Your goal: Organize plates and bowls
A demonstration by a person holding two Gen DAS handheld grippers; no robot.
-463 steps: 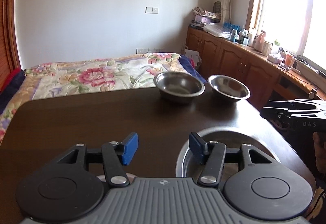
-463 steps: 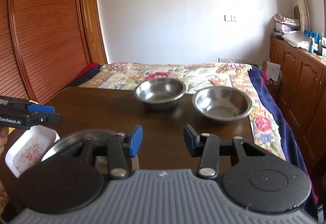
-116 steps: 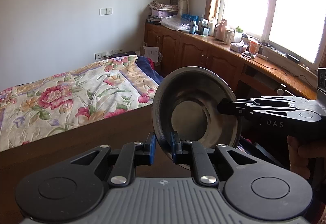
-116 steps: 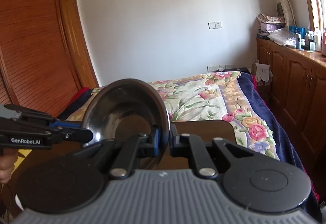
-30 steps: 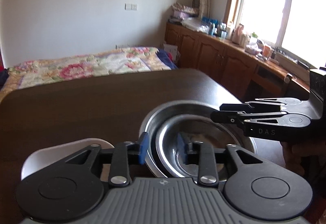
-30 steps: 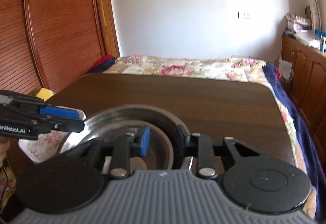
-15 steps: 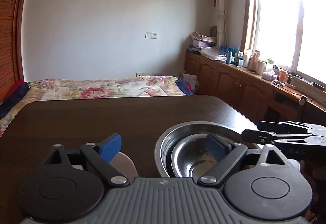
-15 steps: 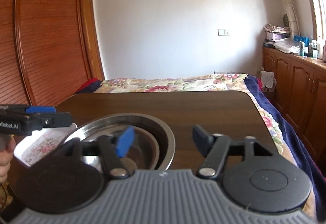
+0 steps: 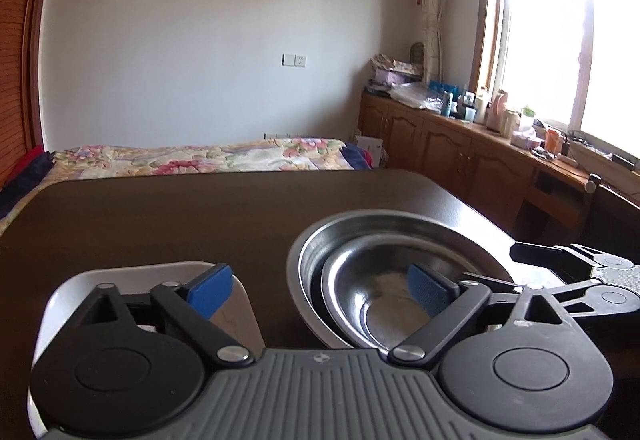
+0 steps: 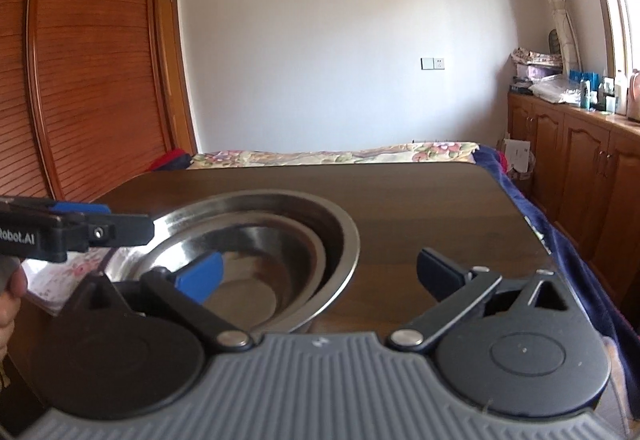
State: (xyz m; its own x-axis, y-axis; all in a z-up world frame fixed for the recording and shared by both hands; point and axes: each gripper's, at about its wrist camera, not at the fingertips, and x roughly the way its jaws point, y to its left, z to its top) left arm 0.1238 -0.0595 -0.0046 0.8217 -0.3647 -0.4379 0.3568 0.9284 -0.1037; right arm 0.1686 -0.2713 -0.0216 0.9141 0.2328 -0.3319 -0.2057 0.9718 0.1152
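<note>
Steel bowls [image 9: 384, 260] [image 10: 256, 240] sit nested inside one another on the dark wooden table [image 9: 168, 215] [image 10: 420, 207], near its front edge. A white rectangular plate [image 9: 68, 292] lies left of them; its flowered face [image 10: 64, 272] shows in the right wrist view. My left gripper [image 9: 320, 290] is open, one blue pad over the plate and the other over the bowls, holding nothing. My right gripper [image 10: 320, 272] is open too, its left pad over the bowls. Each gripper shows at the edge of the other's view.
A bed with a flowered cover [image 9: 200, 155] lies beyond the table's far edge. Wooden cabinets with clutter on top [image 9: 472, 135] run along the right wall under the window. A wooden wardrobe [image 10: 80, 79] stands on the left. A hand [image 10: 10, 300] grips the left tool.
Both grippers held a steel bowl in the air, lowered the bowls into the large one and let go. Since half a second ago both have pulled back slightly with jaws wide.
</note>
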